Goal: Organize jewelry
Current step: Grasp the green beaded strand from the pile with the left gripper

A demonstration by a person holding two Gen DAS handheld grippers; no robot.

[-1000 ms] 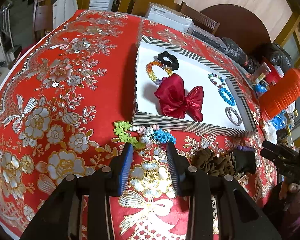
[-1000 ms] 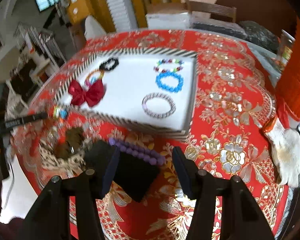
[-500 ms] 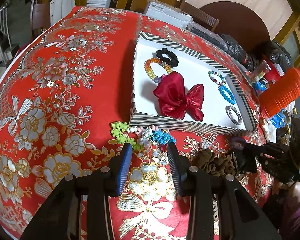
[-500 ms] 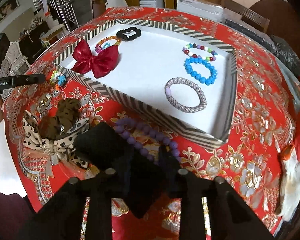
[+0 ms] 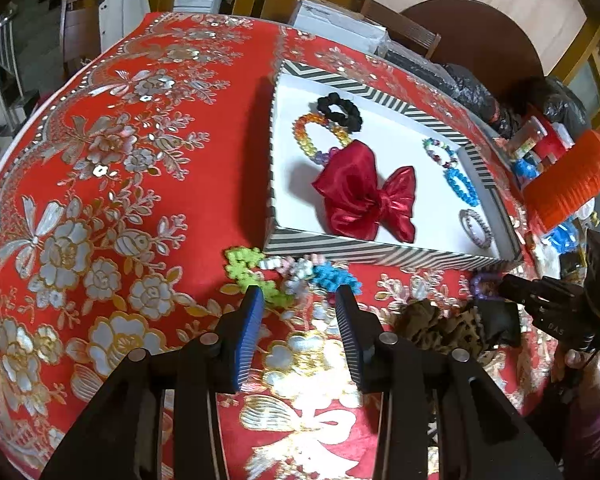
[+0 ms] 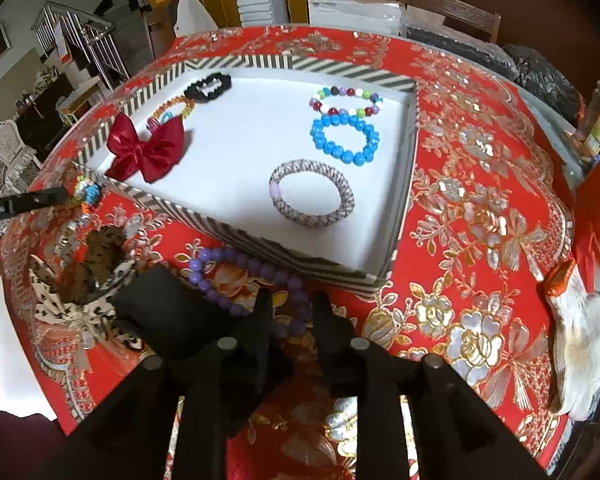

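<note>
A striped tray (image 5: 380, 254) (image 6: 260, 236) holds a red bow (image 5: 364, 196) (image 6: 146, 148), a black scrunchie (image 5: 338, 110), a rainbow bracelet (image 5: 308, 136), a blue bead bracelet (image 6: 344, 140), a multicolour bracelet (image 6: 346, 100) and a silver bracelet (image 6: 312, 194). My left gripper (image 5: 298, 304) is open just in front of a green, white and blue clip bracelet (image 5: 288, 272) on the cloth. My right gripper (image 6: 290, 304) has closed around the near edge of a purple bead bracelet (image 6: 236, 268) lying before the tray.
A black cloth (image 6: 168, 312) and a leopard-print bow (image 6: 84, 276) lie left of the purple bracelet. An orange container (image 5: 572, 176), bottles and a white glove (image 6: 576, 332) sit at the table's right. Chairs and boxes stand behind the round table.
My right gripper has moved in over the purple bracelet and its jaws have narrowed from wide open to nearly shut. My left gripper has edged toward the clip bracelet, still open.
</note>
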